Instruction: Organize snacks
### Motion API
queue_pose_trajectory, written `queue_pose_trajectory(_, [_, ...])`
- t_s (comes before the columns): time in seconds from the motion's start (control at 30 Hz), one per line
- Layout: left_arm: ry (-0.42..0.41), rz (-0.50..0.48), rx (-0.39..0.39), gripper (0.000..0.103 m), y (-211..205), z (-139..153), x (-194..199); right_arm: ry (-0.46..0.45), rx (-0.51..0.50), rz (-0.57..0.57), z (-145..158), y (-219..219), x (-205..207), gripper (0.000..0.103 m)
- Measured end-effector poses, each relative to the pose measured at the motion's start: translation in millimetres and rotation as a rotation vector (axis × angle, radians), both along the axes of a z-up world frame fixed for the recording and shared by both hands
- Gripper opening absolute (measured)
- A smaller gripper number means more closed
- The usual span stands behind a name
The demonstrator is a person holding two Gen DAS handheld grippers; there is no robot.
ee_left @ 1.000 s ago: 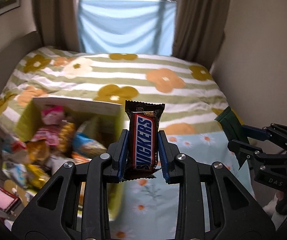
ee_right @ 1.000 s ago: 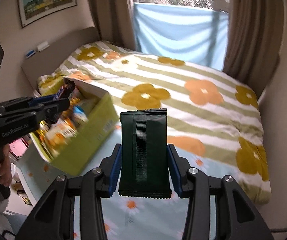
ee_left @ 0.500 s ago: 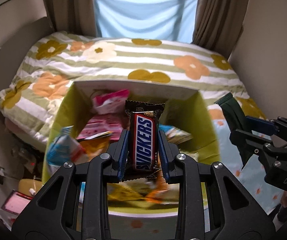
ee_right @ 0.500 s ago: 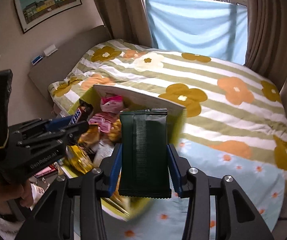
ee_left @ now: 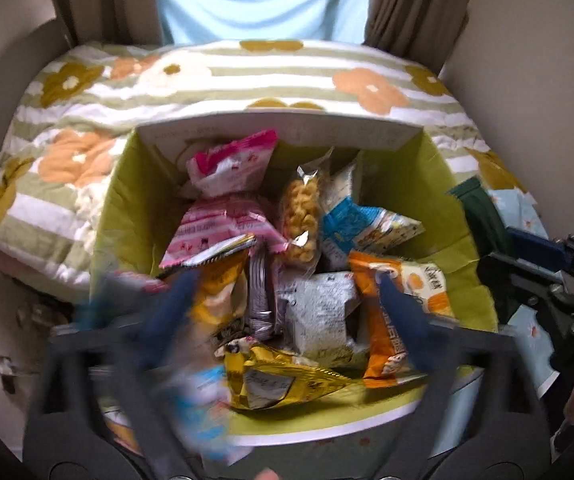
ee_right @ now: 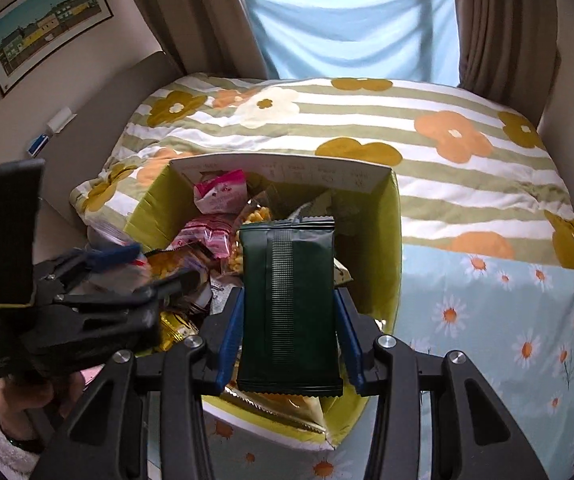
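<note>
Filling the snack box (ee_right: 391, 240): right gripper (ee_right: 290, 338) clamps a dark green packet (ee_right: 289, 304) above it; left gripper (ee_left: 287, 312) is spread wide, empty. Next, I'd lower and let go.

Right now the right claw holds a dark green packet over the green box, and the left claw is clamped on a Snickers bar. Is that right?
Not quite. The left claw is open and holds nothing, as the left wrist view shows. The right claw does hold the dark green packet over the green box.
</note>
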State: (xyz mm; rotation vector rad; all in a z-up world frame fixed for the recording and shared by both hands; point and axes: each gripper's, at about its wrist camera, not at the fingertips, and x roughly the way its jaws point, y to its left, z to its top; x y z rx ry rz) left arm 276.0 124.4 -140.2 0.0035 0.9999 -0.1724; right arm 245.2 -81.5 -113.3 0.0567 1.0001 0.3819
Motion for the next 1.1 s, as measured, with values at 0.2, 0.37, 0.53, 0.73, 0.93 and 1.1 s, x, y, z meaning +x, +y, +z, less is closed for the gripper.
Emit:
queue_pose_trajectory(0.2, [-0.068, -0.049, 0.059, 0.103, -10, 20, -18, 0.026, 0.008, -0.038, -5, -8, 3, 0.04])
queue_pose_trajectory(0.37, [-0.096, -0.04, 0.065, 0.103, 1, 32, -33, 0.036, 0.02, -0.025, -4, 0, 4, 0.04])
queue_pose_trajectory(0.53, [-0.1, -0.001, 0.046, 0.103, 15, 33, -38, 0.053, 0.031, 0.005, -9, 19, 17, 0.057])
queue_pose_trajectory(0.73, [-0.096, 0.016, 0.052, 0.103, 21, 30, -45, 0.044, 0.046, -0.018, -20, 21, 17, 0.103])
queue_pose_trajectory(0.93, [-0.094, -0.005, 0.074, 0.103, 17, 22, -47, 0.051, 0.057, -0.071, -19, 7, 8, 0.103])
queue_pose_trajectory(1.1, [-0.103, -0.026, 0.053, 0.103, 13, 23, -49, 0.003, 0.067, -0.141, 2, -7, -1, 0.103])
